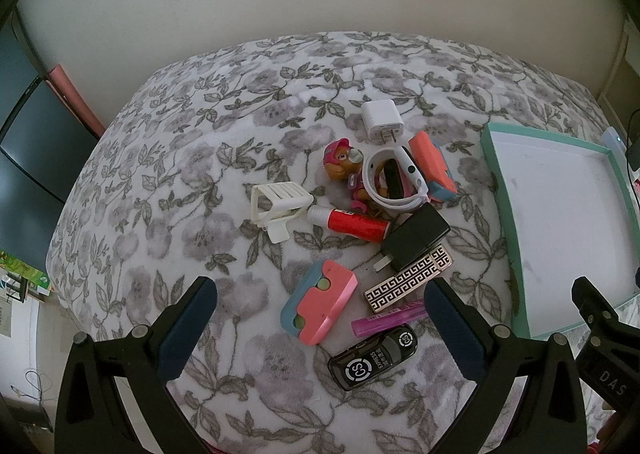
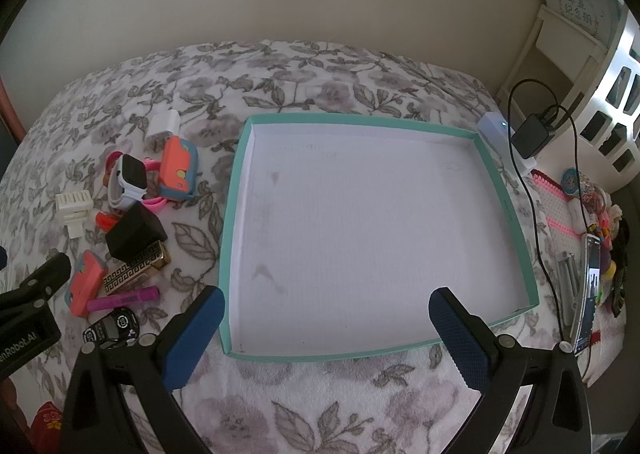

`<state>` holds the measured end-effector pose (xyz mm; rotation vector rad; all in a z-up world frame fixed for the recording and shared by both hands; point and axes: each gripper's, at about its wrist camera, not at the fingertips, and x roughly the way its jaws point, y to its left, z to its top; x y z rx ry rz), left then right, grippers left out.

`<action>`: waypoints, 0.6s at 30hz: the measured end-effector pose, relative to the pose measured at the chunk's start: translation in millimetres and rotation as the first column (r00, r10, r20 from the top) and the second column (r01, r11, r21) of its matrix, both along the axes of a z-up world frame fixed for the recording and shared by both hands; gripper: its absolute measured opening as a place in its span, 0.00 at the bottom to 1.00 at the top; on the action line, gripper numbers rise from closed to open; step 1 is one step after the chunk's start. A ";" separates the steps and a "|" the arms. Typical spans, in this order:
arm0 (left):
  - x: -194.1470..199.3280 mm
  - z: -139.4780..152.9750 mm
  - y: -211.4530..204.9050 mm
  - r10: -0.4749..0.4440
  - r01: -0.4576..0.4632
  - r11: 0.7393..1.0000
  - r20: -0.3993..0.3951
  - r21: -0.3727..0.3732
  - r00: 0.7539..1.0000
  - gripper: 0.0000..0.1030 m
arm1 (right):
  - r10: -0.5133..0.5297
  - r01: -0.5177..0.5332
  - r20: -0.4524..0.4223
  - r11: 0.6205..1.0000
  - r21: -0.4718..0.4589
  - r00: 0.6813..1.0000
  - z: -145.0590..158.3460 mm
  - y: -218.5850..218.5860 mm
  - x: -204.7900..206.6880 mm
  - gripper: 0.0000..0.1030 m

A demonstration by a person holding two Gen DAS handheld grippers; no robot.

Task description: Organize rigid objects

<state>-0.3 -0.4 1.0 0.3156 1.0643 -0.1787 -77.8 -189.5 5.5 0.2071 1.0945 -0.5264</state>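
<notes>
Nearby, glossy black toy car (white logos).

right gripper open, hovering over teal tray on floral blanket. left of tray: white charger, watch, black adapter, purple tube, toy car.

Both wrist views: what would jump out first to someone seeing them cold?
First, the big teal-rimmed tray, its white floor bare, on the floral blanket ahead of the open right gripper. Next, the jumble of small things to its left: a red tube, a black charger, a white smartwatch and a black toy car, the car nearest the open left gripper.
</notes>
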 end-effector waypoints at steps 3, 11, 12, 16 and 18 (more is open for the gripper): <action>0.3 0.0 -1.0 -0.002 0.002 1.000 0.000 -0.001 1.000 1.00 | 0.000 0.000 -0.001 1.000 -0.001 1.000 0.4 -0.2 0.4 1.00; 14.1 18.8 21.3 0.052 -0.052 0.997 0.005 -0.049 0.999 1.00 | 0.022 -0.024 0.069 0.999 0.039 0.997 7.0 2.8 -0.5 1.00; 17.1 21.5 26.2 0.062 -0.062 0.997 0.008 -0.053 0.998 1.00 | 0.033 -0.037 0.080 0.998 0.052 0.996 8.2 5.2 0.4 1.00; 33.6 35.5 51.4 0.105 -0.104 0.993 0.028 -0.047 0.994 1.00 | 0.094 -0.100 0.091 0.993 0.068 0.991 11.0 21.3 10.3 1.00; 39.8 40.6 63.4 0.119 -0.117 0.992 0.039 -0.041 0.992 1.00 | 0.127 -0.139 0.106 0.984 0.113 0.986 12.0 29.8 16.8 1.00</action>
